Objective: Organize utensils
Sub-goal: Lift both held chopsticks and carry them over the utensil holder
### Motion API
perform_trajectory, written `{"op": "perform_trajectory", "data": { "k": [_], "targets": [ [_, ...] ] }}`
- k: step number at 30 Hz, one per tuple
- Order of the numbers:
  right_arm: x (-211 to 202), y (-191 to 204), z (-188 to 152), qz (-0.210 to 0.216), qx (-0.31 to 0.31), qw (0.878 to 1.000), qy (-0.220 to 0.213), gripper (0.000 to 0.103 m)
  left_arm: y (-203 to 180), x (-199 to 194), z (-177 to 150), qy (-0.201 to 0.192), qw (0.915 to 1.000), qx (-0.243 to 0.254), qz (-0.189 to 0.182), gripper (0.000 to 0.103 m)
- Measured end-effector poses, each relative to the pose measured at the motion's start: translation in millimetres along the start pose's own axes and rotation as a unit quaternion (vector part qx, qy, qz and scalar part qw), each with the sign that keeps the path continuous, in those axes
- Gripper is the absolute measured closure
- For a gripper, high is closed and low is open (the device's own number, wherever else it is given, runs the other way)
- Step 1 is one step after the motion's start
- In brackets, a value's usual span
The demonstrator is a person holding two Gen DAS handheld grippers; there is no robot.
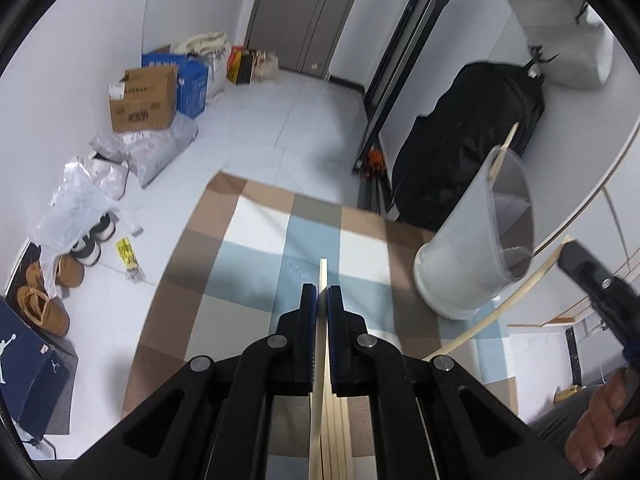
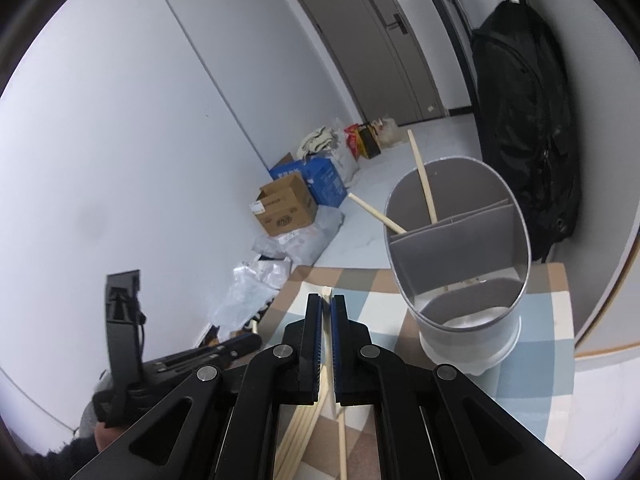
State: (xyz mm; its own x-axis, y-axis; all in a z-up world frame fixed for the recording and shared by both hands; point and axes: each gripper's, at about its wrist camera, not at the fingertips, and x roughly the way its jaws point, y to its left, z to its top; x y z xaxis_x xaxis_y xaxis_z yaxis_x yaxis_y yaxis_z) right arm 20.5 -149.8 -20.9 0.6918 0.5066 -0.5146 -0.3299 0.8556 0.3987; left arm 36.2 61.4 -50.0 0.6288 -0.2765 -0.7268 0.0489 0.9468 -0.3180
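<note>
My left gripper (image 1: pixel 322 292) is shut on a pale wooden chopstick (image 1: pixel 323 270) whose tip pokes out past the pads. Several more chopsticks (image 1: pixel 334 420) lie below it on the checked mat (image 1: pixel 248 240). To the right stands a grey divided utensil holder (image 1: pixel 468 248) with a chopstick (image 1: pixel 507 142) leaning in it. My right gripper (image 2: pixel 326 304) is shut on another chopstick (image 2: pixel 326 291), just left of the holder (image 2: pixel 472 320). Two chopsticks (image 2: pixel 424 176) stand in the holder's far compartment. Loose chopsticks (image 2: pixel 296 432) lie on the mat (image 2: pixel 560 340) under the right gripper.
A black bag (image 1: pixel 480 128) hangs on the wall behind the holder. Cardboard boxes (image 1: pixel 144 100), plastic bags (image 1: pixel 80 196) and shoes (image 1: pixel 44 300) line the floor at left. A person's hand (image 1: pixel 600 428) holds the right gripper's handle. The mat ends just beyond the holder.
</note>
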Motion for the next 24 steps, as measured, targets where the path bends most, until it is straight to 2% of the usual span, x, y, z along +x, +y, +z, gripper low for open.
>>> {"op": "perform_trajectory", "data": {
  "k": [6,12,19,24],
  "targets": [
    [-18.8,13.8,-4.3,-0.005,-0.017,1.0,-0.02,0.099,-6.4,-27.7,3.5,-0.046,0.9987,0.011,-0.018,0.102],
    [-31.6,19.7,-3.0,-0.013,-0.016,0.999,-0.03,0.099,-21.6,-42.6,5.8,-0.07,0.9964,0.036,-0.032,0.102],
    [-51.0,21.6,14.8,-0.018,-0.013,0.998,-0.058,0.099,-39.4,-63.9,13.4,-0.093,0.9931,0.05,-0.051,0.102],
    [-69.9,25.2,34.8,-0.018,-0.023,0.997,-0.074,0.099,-58.5,-80.4,33.2,-0.111,0.9897,0.056,-0.071,0.102]
  ]
}}
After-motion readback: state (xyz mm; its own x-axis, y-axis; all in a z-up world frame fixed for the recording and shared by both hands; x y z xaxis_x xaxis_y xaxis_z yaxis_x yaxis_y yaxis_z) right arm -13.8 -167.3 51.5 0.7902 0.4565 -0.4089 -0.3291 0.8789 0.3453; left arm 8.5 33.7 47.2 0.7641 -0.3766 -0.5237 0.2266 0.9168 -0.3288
